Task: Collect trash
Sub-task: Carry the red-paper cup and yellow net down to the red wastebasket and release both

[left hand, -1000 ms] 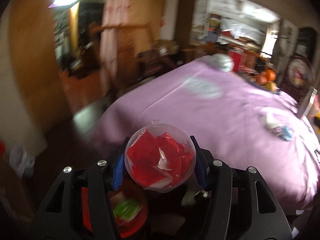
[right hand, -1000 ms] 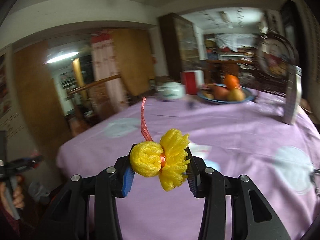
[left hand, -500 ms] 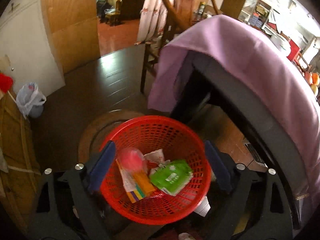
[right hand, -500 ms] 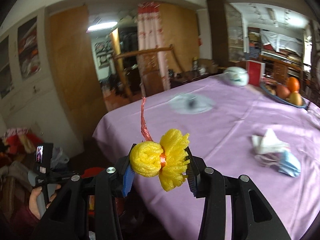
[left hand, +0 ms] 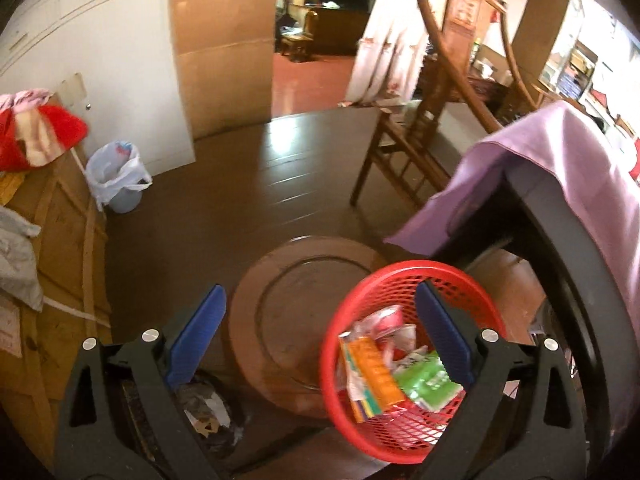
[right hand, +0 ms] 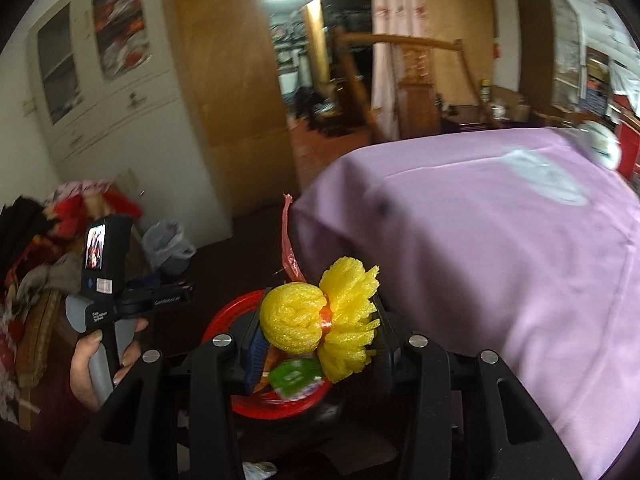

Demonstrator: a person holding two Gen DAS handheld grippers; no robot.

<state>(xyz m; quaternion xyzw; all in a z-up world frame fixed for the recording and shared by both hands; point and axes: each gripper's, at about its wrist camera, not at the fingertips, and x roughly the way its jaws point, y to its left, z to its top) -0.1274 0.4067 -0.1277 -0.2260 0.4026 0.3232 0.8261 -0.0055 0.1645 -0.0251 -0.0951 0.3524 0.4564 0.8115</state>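
Two grippers show, one per view. The left gripper [left hand: 320, 322] points down at the dark floor [left hand: 248, 184] with its blue pads [left hand: 198, 334] spread wide; its jaws have just been opening and nothing sits between them. Its right pad overlaps the red basket [left hand: 404, 280] in the picture, though the basket stands on the floor below it, beside a round wooden disc [left hand: 288, 280] and close under the corner of the table. The table's purple cloth [left hand: 560, 168] hangs over that corner. Inside the basket lie an orange packet [left hand: 374, 376], a green packet [left hand: 430, 384] and some crumpled wrappers [left hand: 384, 322].

The right gripper [right hand: 318, 330] pinches a yellow foam net [right hand: 320, 314], bunched into a ball on one side and a frill on the other, with a thin pink strip [right hand: 289, 240] rising from it. In the right wrist view the net hangs in front of the basket [right hand: 224, 312], whose rim and green packet [right hand: 294, 376] show behind the fingers; how far above it the net is I cannot tell.

At the left of that view a hand [right hand: 94, 364] grips the left gripper's grey handle [right hand: 86, 312], with a small camera [right hand: 100, 248] on top. A wooden chair [left hand: 416, 136] stands past the table, and a white-bagged bin [left hand: 120, 180] sits by the wall.
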